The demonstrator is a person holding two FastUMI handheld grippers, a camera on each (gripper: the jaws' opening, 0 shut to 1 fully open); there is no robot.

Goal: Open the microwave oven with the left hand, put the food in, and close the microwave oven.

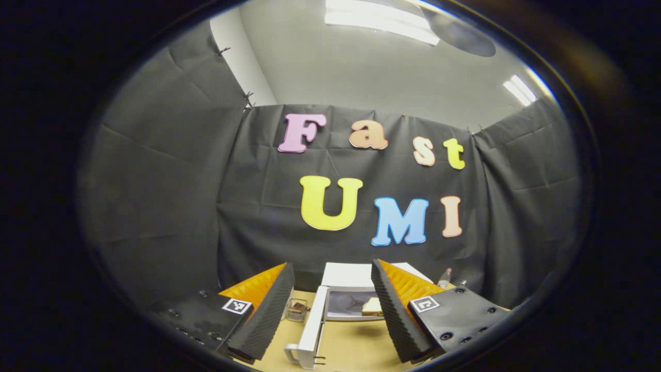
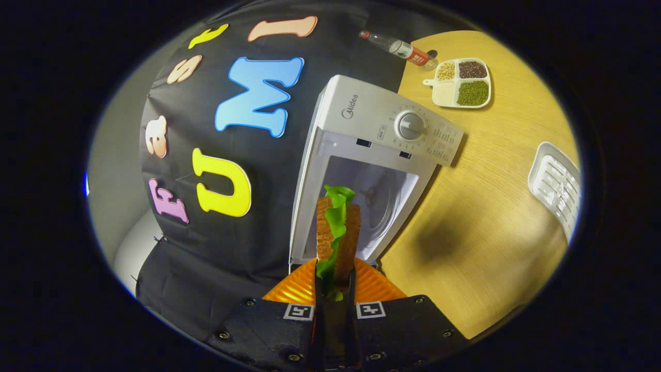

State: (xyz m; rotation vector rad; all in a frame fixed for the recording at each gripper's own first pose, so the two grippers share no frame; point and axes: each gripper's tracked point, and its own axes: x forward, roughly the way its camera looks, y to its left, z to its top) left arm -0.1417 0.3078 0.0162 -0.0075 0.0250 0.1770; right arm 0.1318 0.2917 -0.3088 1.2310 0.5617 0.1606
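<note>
- Clamping the sandwich (image 2: 338, 235), the right gripper (image 2: 334, 289) had both fingers pressed flat on its two bread slices, lettuce sticking out between them, and it was held just in front of the microwave oven (image 2: 379, 134).
- Left gripper (image 1: 330, 320), spread wide, held nothing; it hung back from the microwave oven (image 1: 356, 289), whose door (image 1: 314, 330) was swung fully out toward it.
- So step one looked done: door open, cavity exposed, glass turntable (image 2: 379, 199) bare in the right gripper view.
- In the left gripper view the sandwich (image 1: 372, 307) showed at the cavity mouth, beside the finger; whether it had crossed the threshold I couldn't tell.
- Judging by that, the placing was under way, not finished; release, pull-out and door closing were all left.
- Beyond the microwave oven on the table (image 2: 485, 206): a divided dish of grains (image 2: 459, 82), a bottle (image 2: 395, 46) by the wall, a white rack (image 2: 555, 181) well off to the side.
- A small basket (image 1: 297, 310) sat just past the open door.
</note>
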